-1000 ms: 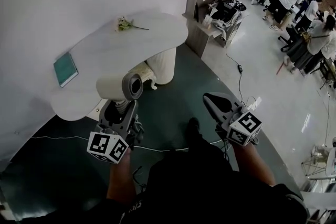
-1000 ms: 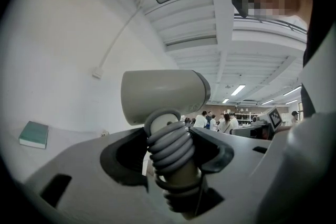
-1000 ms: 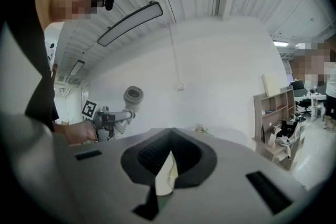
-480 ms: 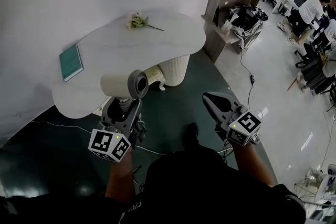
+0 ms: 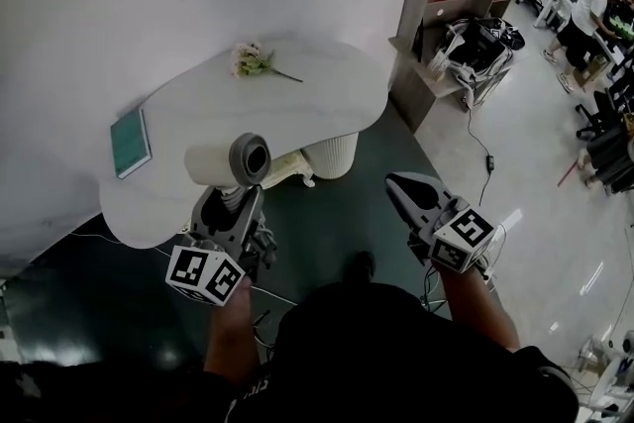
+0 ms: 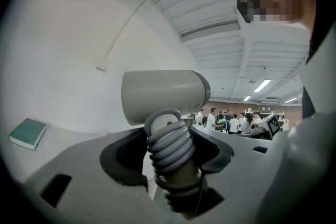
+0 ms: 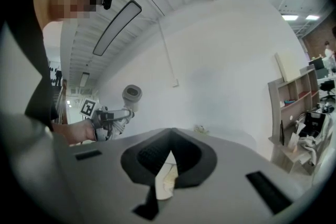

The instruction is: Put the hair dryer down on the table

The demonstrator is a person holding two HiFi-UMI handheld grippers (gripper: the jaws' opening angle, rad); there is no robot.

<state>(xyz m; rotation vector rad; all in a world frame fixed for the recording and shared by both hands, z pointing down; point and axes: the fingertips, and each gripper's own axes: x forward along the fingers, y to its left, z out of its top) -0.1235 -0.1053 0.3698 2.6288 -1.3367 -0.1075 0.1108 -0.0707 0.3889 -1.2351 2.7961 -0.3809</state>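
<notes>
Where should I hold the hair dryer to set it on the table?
By the cord-wrapped handle of the hair dryer, from below, as the left gripper holds it. The handle is narrow and stands upright between the fingers; the barrel above looks too wide and round to clamp.

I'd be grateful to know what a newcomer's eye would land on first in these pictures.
First, the pale hair dryer, held upright by its cord-wrapped handle in the left gripper at the near edge of the white table. Next, the right gripper, shut on nothing over the dark floor. On the table lie a teal book at the left and a small sprig of flowers near the wall.
</notes>
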